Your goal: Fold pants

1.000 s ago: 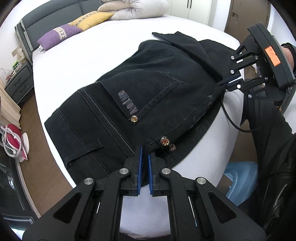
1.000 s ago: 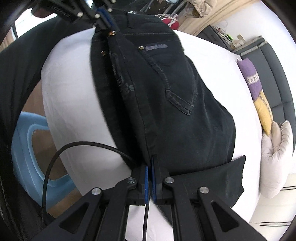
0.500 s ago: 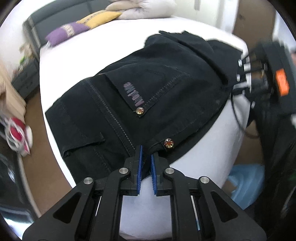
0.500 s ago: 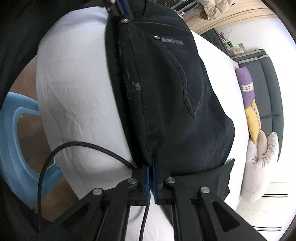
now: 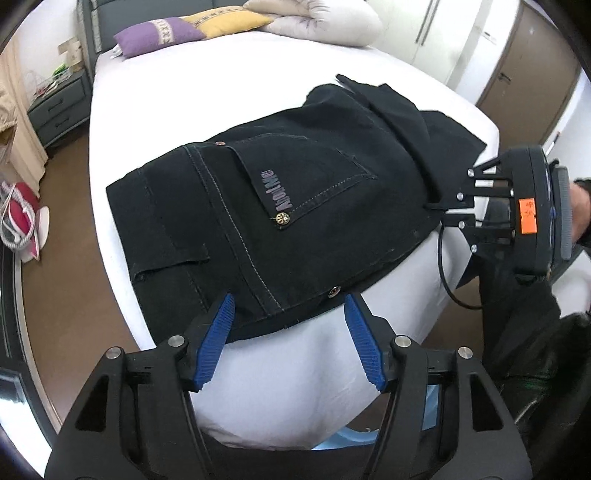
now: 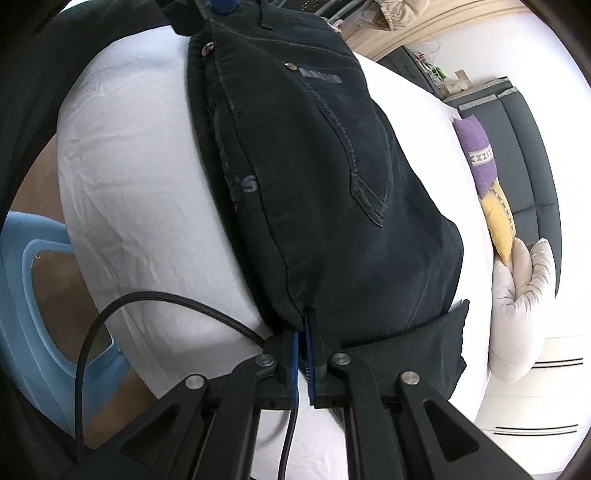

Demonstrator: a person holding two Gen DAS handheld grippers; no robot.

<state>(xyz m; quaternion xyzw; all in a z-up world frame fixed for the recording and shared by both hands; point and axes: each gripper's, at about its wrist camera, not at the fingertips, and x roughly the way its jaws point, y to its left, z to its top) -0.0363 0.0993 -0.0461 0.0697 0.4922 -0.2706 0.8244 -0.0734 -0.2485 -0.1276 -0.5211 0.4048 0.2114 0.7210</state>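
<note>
Black pants [image 5: 295,206] lie folded on the white bed [image 5: 221,85], back pocket up, waistband at the near edge. My left gripper [image 5: 288,325] is open, its blue pads on either side of the waistband edge, holding nothing. My right gripper [image 6: 303,332] is shut on the pants' folded edge [image 6: 295,295]. It also shows in the left wrist view [image 5: 443,208] at the right side of the pants. The left gripper's blue tip [image 6: 221,4] shows at the top of the right wrist view.
Purple [image 5: 159,35] and yellow [image 5: 225,20] pillows and a cream duvet [image 5: 317,22] lie at the bed's head. A light blue stool [image 6: 33,295] stands on the floor beside the bed. A nightstand [image 5: 59,107] stands at the left. A black cable [image 6: 147,306] hangs by the right gripper.
My left gripper has opened and let go of the waistband, which now lies flat on the bed. The right gripper stays shut on the pants.
</note>
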